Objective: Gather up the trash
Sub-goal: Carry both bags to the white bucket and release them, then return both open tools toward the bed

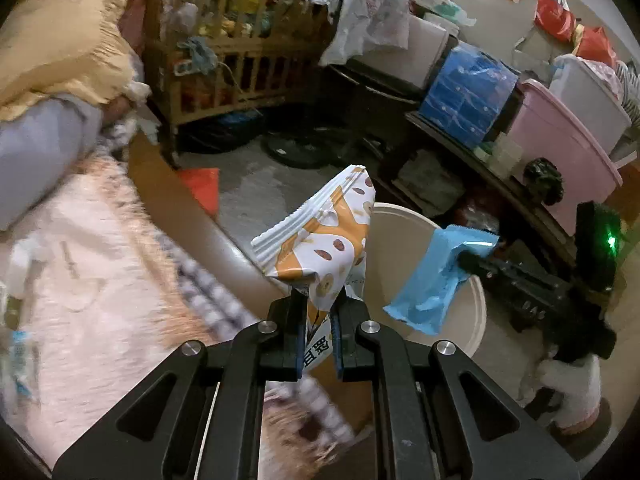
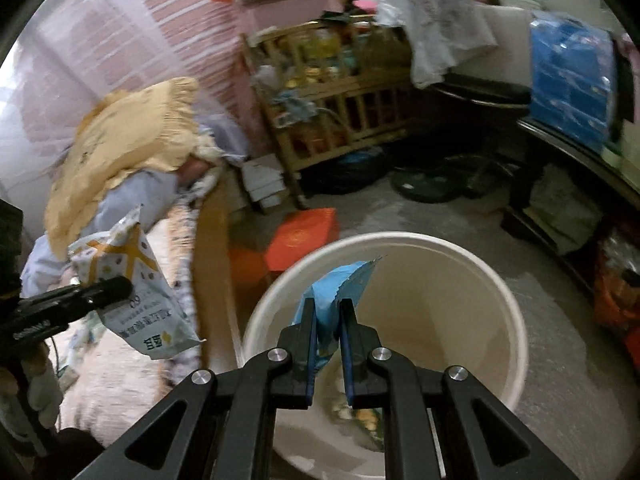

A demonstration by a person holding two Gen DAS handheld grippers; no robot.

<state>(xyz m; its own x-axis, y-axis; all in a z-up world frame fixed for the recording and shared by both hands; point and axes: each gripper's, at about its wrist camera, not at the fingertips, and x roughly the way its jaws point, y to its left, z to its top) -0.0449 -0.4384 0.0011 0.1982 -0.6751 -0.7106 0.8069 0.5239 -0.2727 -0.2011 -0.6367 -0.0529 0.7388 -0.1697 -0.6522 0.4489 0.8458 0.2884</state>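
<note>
My left gripper (image 1: pixel 319 300) is shut on a white and orange snack wrapper (image 1: pixel 320 236), which stands up from the jaws over the bed's edge, left of a cream bucket (image 1: pixel 478 308). The same wrapper (image 2: pixel 132 280) shows at the left of the right wrist view, held by the left gripper (image 2: pixel 116 286). My right gripper (image 2: pixel 327 308) is shut on a blue wrapper (image 2: pixel 340 280) above the bucket's mouth (image 2: pixel 516 312). From the left wrist view that blue wrapper (image 1: pixel 432 280) hangs over the bucket's rim from the right gripper (image 1: pixel 474 258). Some trash lies on the bucket's bottom.
A bed with a pink blanket (image 1: pixel 92 272) and a yellow pillow (image 1: pixel 60 48) fills the left. A wooden crib (image 1: pixel 236 44) stands behind. A red box (image 2: pixel 302 236) lies on the floor. A dark bench with a pink tub (image 1: pixel 560 140) and blue package (image 1: pixel 468 92) lines the right.
</note>
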